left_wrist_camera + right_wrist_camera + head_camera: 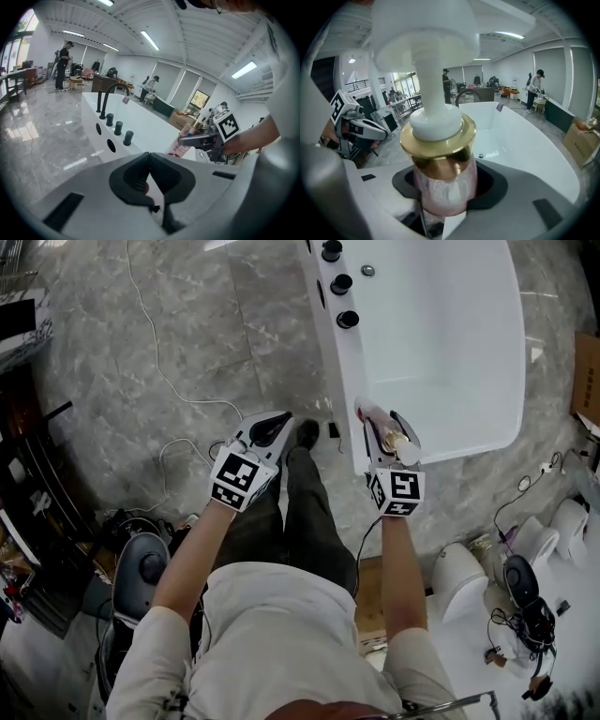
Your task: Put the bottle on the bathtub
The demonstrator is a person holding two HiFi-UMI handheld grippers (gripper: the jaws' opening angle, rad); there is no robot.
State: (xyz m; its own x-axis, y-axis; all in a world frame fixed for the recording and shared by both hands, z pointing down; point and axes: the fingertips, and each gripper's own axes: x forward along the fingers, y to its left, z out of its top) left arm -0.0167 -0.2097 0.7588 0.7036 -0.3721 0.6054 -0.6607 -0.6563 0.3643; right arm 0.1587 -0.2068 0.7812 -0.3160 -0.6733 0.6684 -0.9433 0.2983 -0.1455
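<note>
Fingers (408, 432) of your right gripper (386, 430), head view: clamped on the bottle (378, 424), which hangs above the near corner of the bathtub (441, 334), by the rim that carries the dark knobs (339, 284). The bottle's long axis runs along the fingers, base pointing away from you toward the tub, pump end back toward your hand. Your left gripper (265, 430) is well apart, over the floor (187, 334) beside your leg, so the right hand is the one on the bottle.

Left gripper view: its fingers (84, 197) meet tip to tip with nothing between them. Across the rim, the bottle shows tilted in the other gripper, pink base lower and toward the tub, pump higher.

Right gripper view: the gold collar and white pump (426, 61) face the camera, and the pink body sits gripped between the dark pads. The tub's basin and curved spout (466, 96) lie beyond. Standing the bottle likely calls for swinging its base down until the axis is upright over the rim surface
</note>
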